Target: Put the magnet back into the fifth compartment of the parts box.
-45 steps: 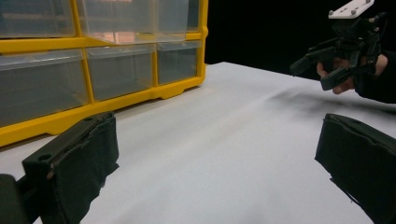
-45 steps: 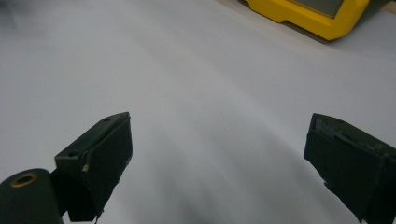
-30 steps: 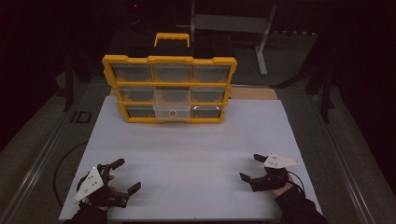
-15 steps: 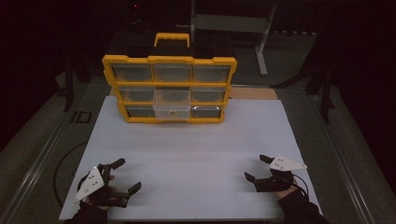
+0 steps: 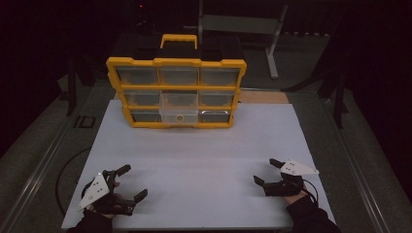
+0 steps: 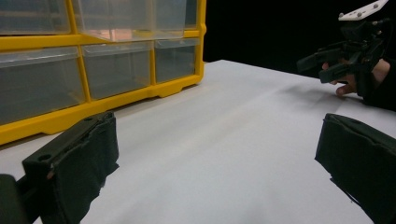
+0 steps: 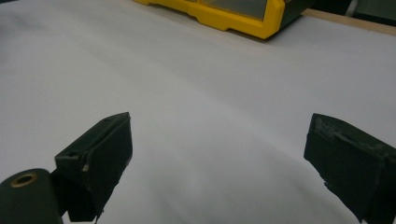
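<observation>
Nowhere can any legible writing or brand be made out on the yellow drawer organizer [image 5: 176,92], which stands at the far middle of the white counter [image 5: 204,155]; one clear middle drawer [image 5: 179,110] is pulled out. Both left gripper [image 5: 127,183] and right gripper [image 5: 266,171] are held near the front edge, fingers spread wide, nothing grasped.

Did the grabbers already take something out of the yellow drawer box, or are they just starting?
It looks like just the start. One clear drawer in the middle of the yellow organizer already sticks out. Nothing is in hand: the left gripper and the right gripper sit low at the near edge of the white table, jaws open and holding nothing. Reaching for the drawers is all left to do.
</observation>
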`<state>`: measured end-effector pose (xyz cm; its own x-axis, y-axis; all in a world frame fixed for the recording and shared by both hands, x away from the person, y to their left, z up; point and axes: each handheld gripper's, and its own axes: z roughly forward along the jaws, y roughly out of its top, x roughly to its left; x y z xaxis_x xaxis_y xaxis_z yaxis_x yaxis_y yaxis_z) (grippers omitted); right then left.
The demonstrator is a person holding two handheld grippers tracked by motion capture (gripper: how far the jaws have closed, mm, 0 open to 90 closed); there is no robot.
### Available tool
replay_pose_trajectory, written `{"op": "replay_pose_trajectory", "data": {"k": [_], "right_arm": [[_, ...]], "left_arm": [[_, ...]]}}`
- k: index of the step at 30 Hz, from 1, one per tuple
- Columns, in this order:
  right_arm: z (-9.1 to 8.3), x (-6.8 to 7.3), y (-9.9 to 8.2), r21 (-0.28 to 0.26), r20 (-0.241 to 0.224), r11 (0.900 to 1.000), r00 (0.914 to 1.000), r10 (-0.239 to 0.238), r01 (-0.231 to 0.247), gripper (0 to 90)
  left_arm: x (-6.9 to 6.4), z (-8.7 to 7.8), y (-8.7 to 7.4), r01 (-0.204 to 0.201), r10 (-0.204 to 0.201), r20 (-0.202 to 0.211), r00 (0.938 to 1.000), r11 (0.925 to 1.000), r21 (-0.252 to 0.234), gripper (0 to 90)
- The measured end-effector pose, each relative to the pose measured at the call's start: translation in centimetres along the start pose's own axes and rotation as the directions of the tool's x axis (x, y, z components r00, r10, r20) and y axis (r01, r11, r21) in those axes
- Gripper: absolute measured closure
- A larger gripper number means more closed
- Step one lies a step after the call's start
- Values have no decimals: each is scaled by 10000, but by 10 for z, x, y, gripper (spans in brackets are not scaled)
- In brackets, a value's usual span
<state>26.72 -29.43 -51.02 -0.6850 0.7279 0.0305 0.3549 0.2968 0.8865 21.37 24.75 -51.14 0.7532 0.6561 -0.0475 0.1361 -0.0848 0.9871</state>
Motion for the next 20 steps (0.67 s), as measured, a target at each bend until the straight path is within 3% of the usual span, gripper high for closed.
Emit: {"op": "replay_pose_trajectory", "data": {"k": [20], "right_arm": [[4, 8, -1, 382, -161, 9988, 9994, -290, 296, 79]], "left_arm": [[0, -1, 0, -54, 54, -5, 10000, 10000, -12, 1]]}}
